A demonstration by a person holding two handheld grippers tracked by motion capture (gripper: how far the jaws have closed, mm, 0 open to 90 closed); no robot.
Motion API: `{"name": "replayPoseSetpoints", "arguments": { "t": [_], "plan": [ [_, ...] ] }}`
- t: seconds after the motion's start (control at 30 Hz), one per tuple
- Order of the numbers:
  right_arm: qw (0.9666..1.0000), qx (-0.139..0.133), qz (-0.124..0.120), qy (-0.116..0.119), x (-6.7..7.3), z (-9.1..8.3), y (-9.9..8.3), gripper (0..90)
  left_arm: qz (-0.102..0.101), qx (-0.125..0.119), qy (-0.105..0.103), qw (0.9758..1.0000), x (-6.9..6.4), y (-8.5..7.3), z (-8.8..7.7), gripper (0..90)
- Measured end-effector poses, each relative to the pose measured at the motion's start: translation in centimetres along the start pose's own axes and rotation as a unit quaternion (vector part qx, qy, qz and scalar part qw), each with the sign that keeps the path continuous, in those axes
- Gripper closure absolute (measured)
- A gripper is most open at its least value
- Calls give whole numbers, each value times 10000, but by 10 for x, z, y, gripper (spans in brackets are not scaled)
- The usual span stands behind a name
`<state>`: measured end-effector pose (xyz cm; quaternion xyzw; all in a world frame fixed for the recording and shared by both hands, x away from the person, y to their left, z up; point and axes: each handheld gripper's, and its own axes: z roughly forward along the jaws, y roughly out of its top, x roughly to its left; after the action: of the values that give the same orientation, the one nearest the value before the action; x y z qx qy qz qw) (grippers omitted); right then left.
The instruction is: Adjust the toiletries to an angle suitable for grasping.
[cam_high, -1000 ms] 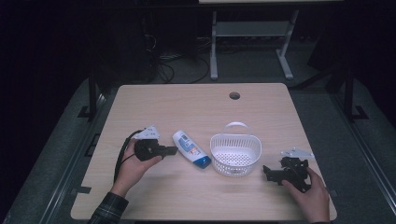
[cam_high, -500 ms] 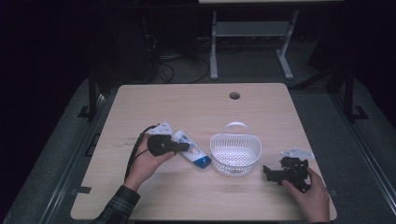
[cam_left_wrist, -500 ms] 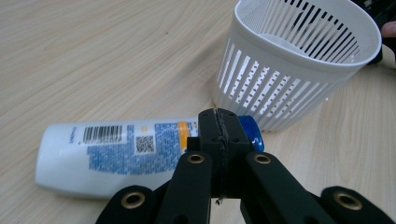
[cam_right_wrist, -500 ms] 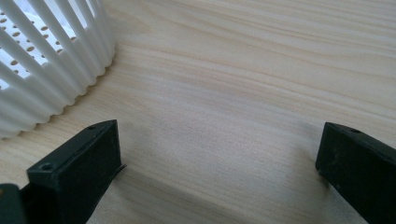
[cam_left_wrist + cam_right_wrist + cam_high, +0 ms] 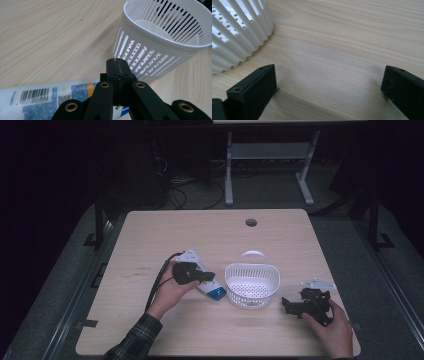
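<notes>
A white slotted basket (image 5: 251, 286) is seen near the middle of the pale wooden worktop (image 5: 150, 240), and it serves here as the landmark. Its handle (image 5: 253, 254) is raised on the far side.

Just left of the basket a white and blue tube (image 5: 206, 281) is laid flat, its blue end pointing at the basket's near-left wall and lying close to it. In the left gripper view a barcode is shown on the tube (image 5: 45, 96), and the basket (image 5: 160, 42) is seen just beyond it.

The left hand-held gripper (image 5: 200, 274) is held by the left hand (image 5: 170, 287) directly over the tube, left of the basket. Its jaws are seen pressed together with nothing between them; in the left gripper view the left hand-held gripper (image 5: 117, 72) has its tips meeting above the tube. Whether the tips touch the tube cannot be told. A plaid sleeve (image 5: 132, 340) is seen at the near edge of the worktop.

The right hand-held gripper (image 5: 287, 303) is held by the right hand (image 5: 330, 330) to the right of the basket, near its front-right wall, pointing toward it. In the right gripper view the right hand-held gripper (image 5: 329, 87) has its jaws spread wide apart with bare worktop between them, and the basket's ribbed wall (image 5: 237, 32) is seen to the upper left.

A round cable hole (image 5: 251, 222) is found in the worktop well behind the basket.
</notes>
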<state>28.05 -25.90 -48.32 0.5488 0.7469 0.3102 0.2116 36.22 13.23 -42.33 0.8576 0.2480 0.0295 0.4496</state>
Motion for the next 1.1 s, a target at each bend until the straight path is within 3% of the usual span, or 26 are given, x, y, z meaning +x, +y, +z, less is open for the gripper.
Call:
{"name": "replayPoseSetpoints", "arguments": {
  "t": [0.33, 0.6, 1.1],
  "plan": [
    [10000, 0, 1, 0, 0, 0, 0, 0, -19, 174, 3, 9998, 1, -1, 26, 900],
    [10000, 0, 1, 0, 0, 0, 0, 0, -37, 360, 42, 9993, 6, -5, 38, 900],
    [10000, 0, 1, 1, 0, 0, 0, 0, -11, 562, 66, 9984, -1, -14, 30, 900]
  ]
}}
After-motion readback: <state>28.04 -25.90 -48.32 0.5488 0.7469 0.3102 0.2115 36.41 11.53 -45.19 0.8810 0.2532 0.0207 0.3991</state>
